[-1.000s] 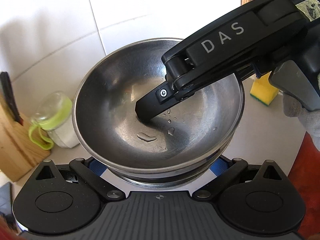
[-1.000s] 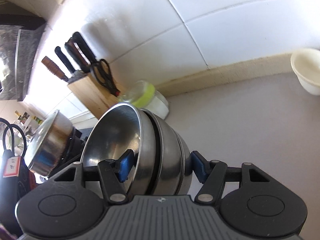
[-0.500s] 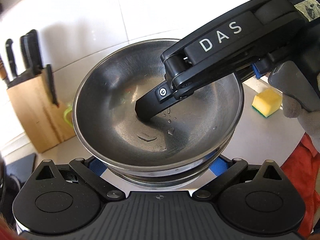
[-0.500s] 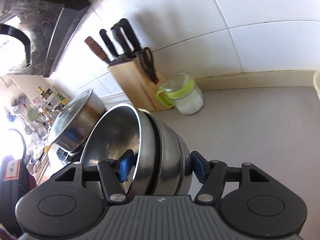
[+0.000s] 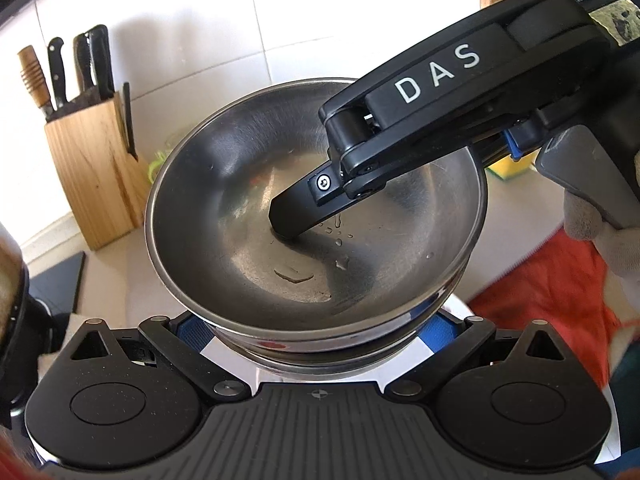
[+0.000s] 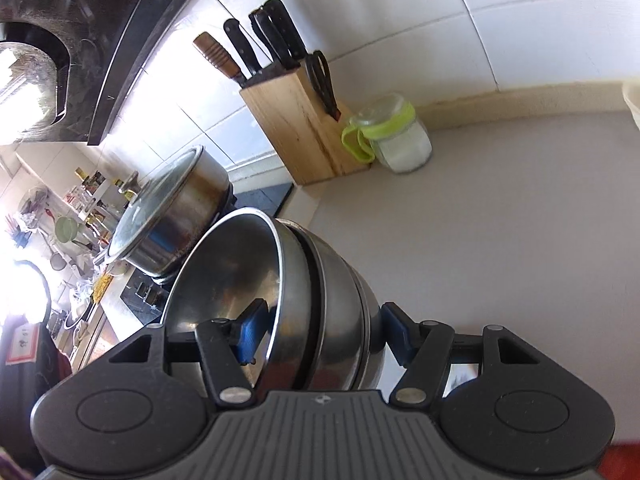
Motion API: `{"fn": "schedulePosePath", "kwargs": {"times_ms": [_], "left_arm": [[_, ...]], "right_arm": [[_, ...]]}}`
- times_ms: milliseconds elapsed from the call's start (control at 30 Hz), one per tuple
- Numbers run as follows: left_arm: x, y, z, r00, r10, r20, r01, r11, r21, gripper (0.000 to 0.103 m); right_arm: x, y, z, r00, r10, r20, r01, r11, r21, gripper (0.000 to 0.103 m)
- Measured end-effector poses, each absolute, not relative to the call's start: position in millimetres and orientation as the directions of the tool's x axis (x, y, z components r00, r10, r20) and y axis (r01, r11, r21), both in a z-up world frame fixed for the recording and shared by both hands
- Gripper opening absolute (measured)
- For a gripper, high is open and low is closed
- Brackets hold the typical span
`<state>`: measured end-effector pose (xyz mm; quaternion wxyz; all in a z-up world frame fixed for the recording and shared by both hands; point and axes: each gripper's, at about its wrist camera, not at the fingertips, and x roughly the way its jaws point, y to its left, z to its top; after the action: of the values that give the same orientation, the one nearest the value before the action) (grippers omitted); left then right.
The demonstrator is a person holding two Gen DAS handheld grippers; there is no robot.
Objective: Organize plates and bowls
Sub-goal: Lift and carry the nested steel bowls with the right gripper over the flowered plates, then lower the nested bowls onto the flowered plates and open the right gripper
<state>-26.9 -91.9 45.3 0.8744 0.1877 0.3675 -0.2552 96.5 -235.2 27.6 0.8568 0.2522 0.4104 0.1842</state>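
A nested stack of steel bowls (image 5: 248, 216) is held in the air by both grippers. My left gripper (image 5: 316, 328) is closed around the stack's lower side, blue pads on either flank. My right gripper (image 6: 320, 328) is shut on the stack's (image 6: 332, 300) rims: one blue pad (image 6: 250, 330) lies inside the top bowl, the other (image 6: 394, 332) against the outermost bowl. In the left wrist view the right gripper's black finger (image 5: 296, 212) reaches into the wet top bowl from the upper right.
A wooden knife block (image 6: 296, 116) with knives and scissors stands against the tiled wall, a green-lidded jar (image 6: 396, 140) beside it. A lidded steel pot (image 6: 172, 216) sits on the hob at left. A yellow sponge (image 5: 506, 168) and red cloth (image 5: 560, 288) lie at right.
Both grippers have carried the bowl stack leftwards along the counter; the knife block, pot and hob have come into view. The grip on the stack is unchanged.
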Motion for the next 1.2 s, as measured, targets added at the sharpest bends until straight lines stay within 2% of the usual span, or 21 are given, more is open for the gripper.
{"fn": "schedulePosePath", "kwargs": {"times_ms": [467, 1200], "left_arm": [[-59.4, -85.9, 15.2, 0.511, -0.340, -0.790, 0.639, 0.765, 0.084, 0.101], [-52.9, -90.9, -2.8, 0.494, -0.285, -0.821, 0.610, 0.786, 0.094, 0.101]], "right_arm": [[49.5, -225.6, -6.4, 0.578, 0.476, -0.663, -0.004, 0.814, 0.581, 0.064], [64.6, -231.6, -35.0, 0.580, 0.469, -0.667, 0.021, 0.809, 0.587, 0.062]]}}
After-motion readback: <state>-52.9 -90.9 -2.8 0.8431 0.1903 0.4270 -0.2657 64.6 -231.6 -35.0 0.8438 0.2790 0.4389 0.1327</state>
